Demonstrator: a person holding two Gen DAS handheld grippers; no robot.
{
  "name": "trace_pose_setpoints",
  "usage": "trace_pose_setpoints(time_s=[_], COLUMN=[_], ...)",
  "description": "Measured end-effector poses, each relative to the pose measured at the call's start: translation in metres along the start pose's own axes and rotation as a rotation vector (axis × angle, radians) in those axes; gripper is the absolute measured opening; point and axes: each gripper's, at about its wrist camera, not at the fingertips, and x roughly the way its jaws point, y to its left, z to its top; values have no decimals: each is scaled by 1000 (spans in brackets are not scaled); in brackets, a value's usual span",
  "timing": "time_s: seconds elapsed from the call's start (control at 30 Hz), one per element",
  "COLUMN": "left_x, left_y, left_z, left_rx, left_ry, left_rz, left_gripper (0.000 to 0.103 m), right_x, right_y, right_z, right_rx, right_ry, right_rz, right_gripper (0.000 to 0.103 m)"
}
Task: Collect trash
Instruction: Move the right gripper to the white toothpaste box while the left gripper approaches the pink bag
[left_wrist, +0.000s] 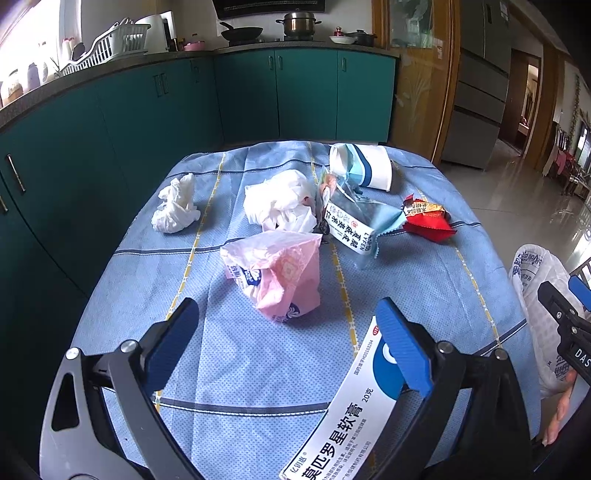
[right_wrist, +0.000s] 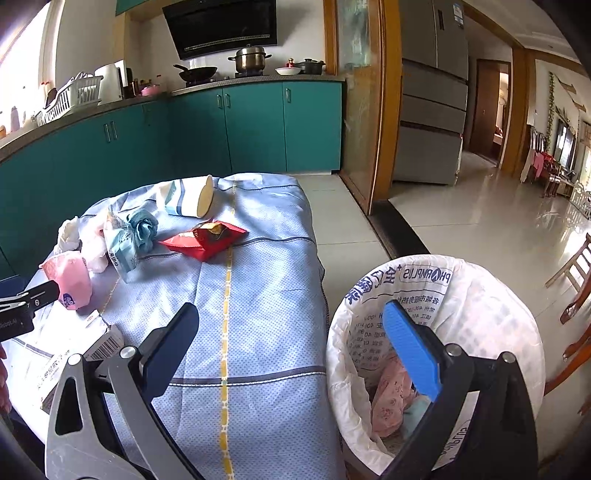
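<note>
Trash lies on a table with a blue cloth (left_wrist: 258, 369): a pink tissue pack (left_wrist: 277, 273), crumpled white tissues (left_wrist: 175, 205), a white plastic wad (left_wrist: 280, 203), a blue-white snack wrapper (left_wrist: 354, 221), a red wrapper (left_wrist: 428, 219), a tipped paper cup (left_wrist: 369, 166) and a white ointment box (left_wrist: 347, 413). My left gripper (left_wrist: 288, 339) is open above the cloth; the box lies under its right finger. My right gripper (right_wrist: 291, 332) is open and empty, spanning the table edge and the bin (right_wrist: 491, 295) lined with a white bag holding pink and blue trash.
Teal kitchen cabinets (left_wrist: 147, 110) stand behind the table. A grey fridge (right_wrist: 432, 110) and a wooden door frame are to the right. Tiled floor (right_wrist: 461, 221) stretches right of the table; wooden chairs (right_wrist: 576, 295) stand beside the bin.
</note>
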Motion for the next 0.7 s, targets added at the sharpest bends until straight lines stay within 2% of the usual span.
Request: trace_pose_setpoints(time_s=[0.7], left_x=[4], left_y=[8], left_z=[-4], left_rx=[-31], left_ry=[25], left_rz=[24], left_gripper=[96], right_x=[12], right_y=[2], right_z=[-6], right_rx=[-5], right_ry=[46], right_rz=[11], right_gripper=[98])
